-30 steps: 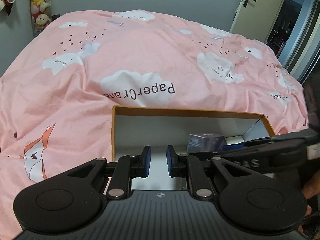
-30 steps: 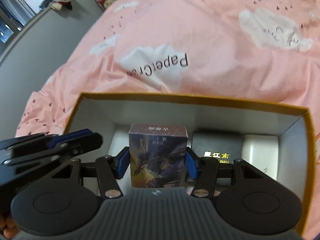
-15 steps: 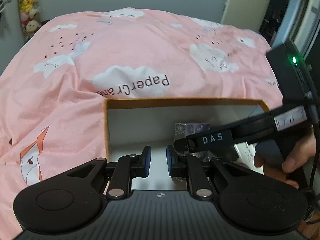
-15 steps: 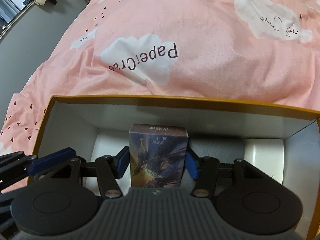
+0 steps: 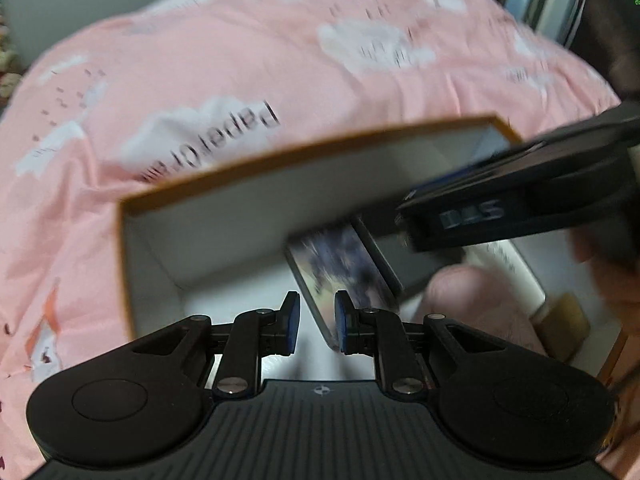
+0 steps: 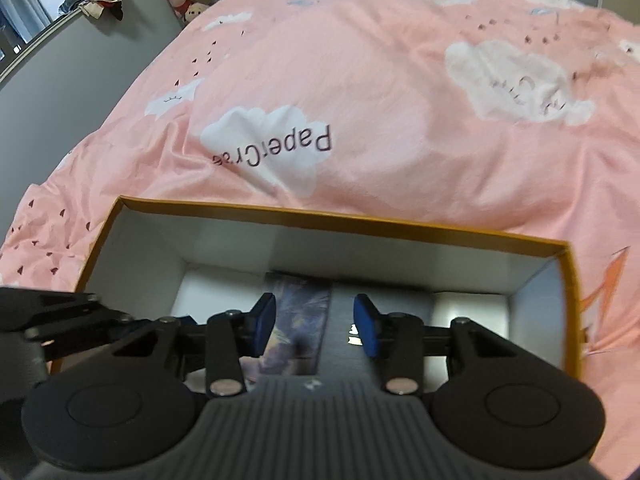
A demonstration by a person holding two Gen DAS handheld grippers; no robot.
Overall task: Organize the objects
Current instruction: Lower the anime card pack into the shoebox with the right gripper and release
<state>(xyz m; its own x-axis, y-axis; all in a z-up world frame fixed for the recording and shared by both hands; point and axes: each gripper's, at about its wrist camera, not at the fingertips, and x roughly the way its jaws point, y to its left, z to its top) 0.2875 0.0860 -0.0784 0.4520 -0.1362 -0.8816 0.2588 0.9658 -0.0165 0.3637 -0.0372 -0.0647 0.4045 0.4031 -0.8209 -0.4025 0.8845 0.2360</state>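
1. Two views, left wrist first: your left tongs (image 5: pixel 317 322) hang over the near-left floor of the orange-rimmed box (image 5: pixel 280 156) on the pink bedspread (image 5: pixel 200 60). Their jaws have just been opening and stand a little apart with nothing pinched. The purple patterned card box (image 5: pixel 344 268) lies flat on the box floor, its near corner just beside the right-hand blue pad. The picture is smeared, so I cannot tell whether the pad touches it. The right tongs cross the upper right of this view, with your hand (image 5: pixel 600 252) behind them.

2. Right wrist view: your right tongs (image 6: pixel 315 324) hover above the floor of the box, jaws spread. They have just been closing a little, yet neither pad presses on anything. The card box (image 6: pixel 304 308) lies below the left-hand pad, touching a black box (image 6: pixel 344 316), with a white box (image 6: pixel 468 308) farther right.

3. By my reading, the card box is set down and wants squaring. Lift the right tongs straight up so they do not drag it.

4. If you nudge with the left tongs, go slowly and push along the floor toward the black box. Keep the two tools apart, for they crowd one corner.
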